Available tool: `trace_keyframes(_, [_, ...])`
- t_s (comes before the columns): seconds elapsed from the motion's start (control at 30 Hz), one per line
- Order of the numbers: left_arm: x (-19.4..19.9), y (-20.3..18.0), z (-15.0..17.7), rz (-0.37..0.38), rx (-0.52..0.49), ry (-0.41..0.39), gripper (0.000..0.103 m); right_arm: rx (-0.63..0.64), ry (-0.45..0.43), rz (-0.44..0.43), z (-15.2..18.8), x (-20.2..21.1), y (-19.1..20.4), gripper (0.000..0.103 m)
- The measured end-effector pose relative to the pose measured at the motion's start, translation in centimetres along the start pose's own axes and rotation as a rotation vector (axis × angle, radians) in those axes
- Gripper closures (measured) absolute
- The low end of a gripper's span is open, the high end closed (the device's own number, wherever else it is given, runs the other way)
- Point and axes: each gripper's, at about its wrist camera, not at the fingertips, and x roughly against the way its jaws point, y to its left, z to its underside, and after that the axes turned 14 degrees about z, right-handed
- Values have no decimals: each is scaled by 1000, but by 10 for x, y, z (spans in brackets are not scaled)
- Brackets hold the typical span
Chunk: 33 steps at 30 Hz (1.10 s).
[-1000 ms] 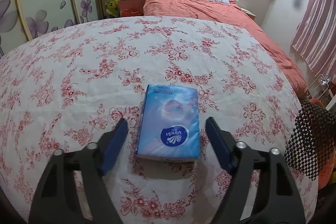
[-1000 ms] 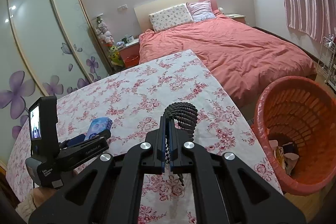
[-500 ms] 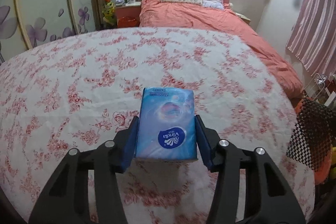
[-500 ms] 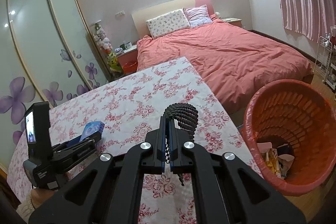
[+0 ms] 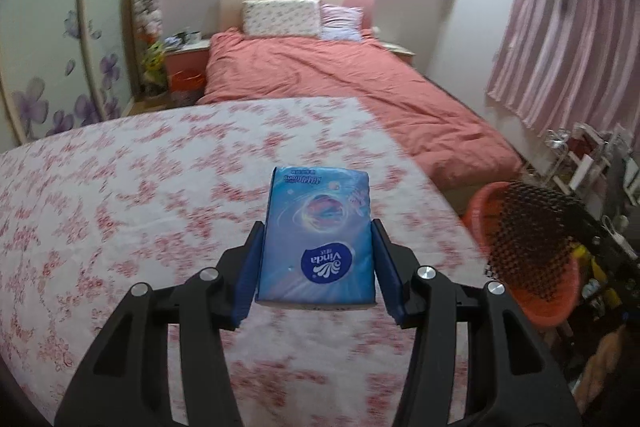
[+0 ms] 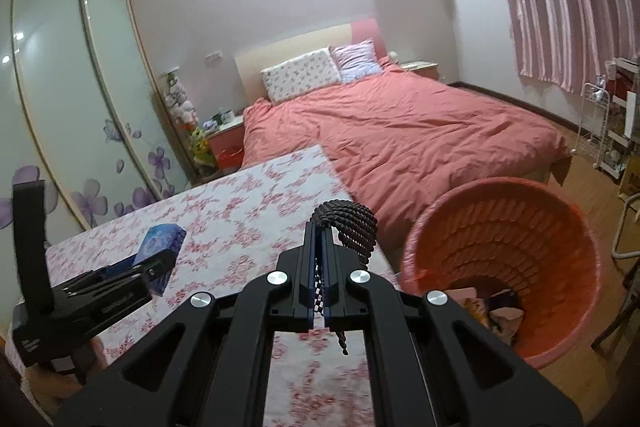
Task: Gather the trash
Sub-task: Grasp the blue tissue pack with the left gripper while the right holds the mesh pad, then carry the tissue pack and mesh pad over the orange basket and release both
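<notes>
Left claw (image 5: 316,267) grips a blue tissue pack (image 5: 318,235) above the floral surface (image 5: 120,195); right claw (image 6: 320,259) pinches black mesh netting (image 6: 348,223). Carry both level over the orange basket (image 6: 560,211) before releasing.

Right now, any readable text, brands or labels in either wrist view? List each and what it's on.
"Vinda": white logo in the blue oval on the blue tissue pack, upside down in the left wrist view.
Small print along that pack's far edge: too blurred to read.
White marks on the left gripper body, right wrist view: too small to read.
Nothing else legible.
</notes>
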Motion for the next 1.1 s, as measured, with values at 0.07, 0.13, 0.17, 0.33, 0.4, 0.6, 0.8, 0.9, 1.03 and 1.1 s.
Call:
trace_keyframes(0.07, [2,-14,-1,32,-17,-4,52,-15,-15,18,-2,4,-10,100])
trace_keyframes(0.13, [3,-25,-2,56,-30,-5,52,-33,-30,37,-4,6,-20,100])
trace_keyframes(0.17, [3,-33,-2,73,-40,-7,52,-42,-37,47,-5,8,-26,101])
trace_keyframes(0.33, [1,-64,-3,136,-74,-10,52,-81,-70,106,-8,11,-50,100])
trace_keyframes(0.4, [-2,-78,-3,163,-90,-10,52,-92,-77,121,-8,11,-58,100])
trace_keyframes(0.6, [-20,-116,0,239,-135,12,52,-136,-86,158,-8,7,-80,101])
trace_keyframes(0.8, [-41,-148,7,300,-174,41,52,-175,-89,176,-7,2,-103,101])
trace_keyframes(0.9, [-53,-161,9,321,-184,56,52,-196,-88,179,-7,-1,-115,101])
trace_keyframes(1.03, [-69,-175,14,346,-194,79,52,-219,-85,186,-5,-7,-128,101])
trace_keyframes(1.1, [-76,-180,15,354,-200,89,52,-228,-80,186,-5,-10,-134,101])
